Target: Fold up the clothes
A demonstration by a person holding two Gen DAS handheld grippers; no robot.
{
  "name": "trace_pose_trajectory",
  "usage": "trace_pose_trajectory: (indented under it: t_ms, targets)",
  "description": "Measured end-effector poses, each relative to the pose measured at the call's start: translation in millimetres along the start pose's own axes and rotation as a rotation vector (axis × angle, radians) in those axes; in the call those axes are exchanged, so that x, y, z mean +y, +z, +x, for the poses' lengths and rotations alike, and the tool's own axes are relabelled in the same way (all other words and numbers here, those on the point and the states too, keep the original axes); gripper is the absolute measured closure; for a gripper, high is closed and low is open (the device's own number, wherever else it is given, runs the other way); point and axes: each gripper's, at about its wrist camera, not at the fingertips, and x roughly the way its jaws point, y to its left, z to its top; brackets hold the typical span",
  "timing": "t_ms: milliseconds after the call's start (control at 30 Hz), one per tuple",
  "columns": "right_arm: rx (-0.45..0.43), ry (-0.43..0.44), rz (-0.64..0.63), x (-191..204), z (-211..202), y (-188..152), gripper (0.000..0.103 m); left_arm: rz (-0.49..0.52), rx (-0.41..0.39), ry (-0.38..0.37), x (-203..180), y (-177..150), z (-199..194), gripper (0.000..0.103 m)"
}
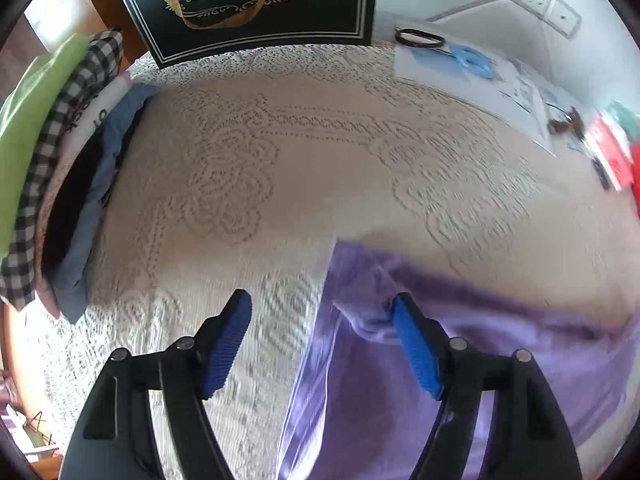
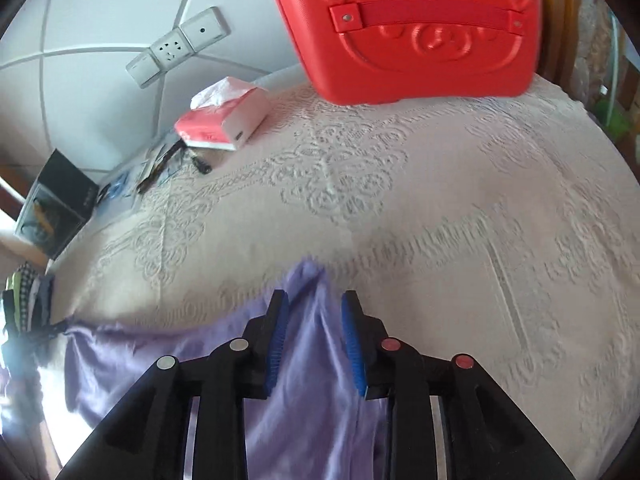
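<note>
A lilac garment (image 1: 460, 360) lies on the lace tablecloth (image 1: 280, 168) at the near edge. My left gripper (image 1: 322, 312) is open above the garment's left edge, with its right finger (image 1: 416, 348) against a fold of the cloth. In the right wrist view the same garment (image 2: 200, 360) spreads to the left. My right gripper (image 2: 314, 308) is partly open, with a raised ridge of the lilac cloth between its fingers. I cannot tell if the pads touch the cloth.
A stack of folded clothes (image 1: 60, 184) sits at the left. A dark gift bag (image 1: 248, 4) stands at the back. Papers and scissors (image 1: 472, 60) lie at the back right. A red case (image 2: 408, 28) and a tissue pack (image 2: 224, 120) stand at the back.
</note>
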Motion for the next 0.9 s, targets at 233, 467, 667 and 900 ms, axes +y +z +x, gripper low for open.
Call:
trace_pose_trajectory:
  t_ms: [233, 467, 667, 900]
  targets:
    - [0.068, -0.011, 0.166, -23, -20, -69, 0.059, -0.016, 0.012, -0.068, 30, -54, -34, 0.016]
    - [0.122, -0.051, 0.282, -28, -5, -103, 0.050, -0.033, 0.043, -0.109, 49, -87, -37, 0.016]
    - [0.055, -0.204, 0.049, 24, 20, -86, 0.095, -0.044, 0.039, -0.160, 63, -101, -40, 0.016]
    - [-0.101, 0.114, -0.235, 191, -26, -79, 0.097, -0.051, -0.019, -0.180, 92, -103, -56, 0.016]
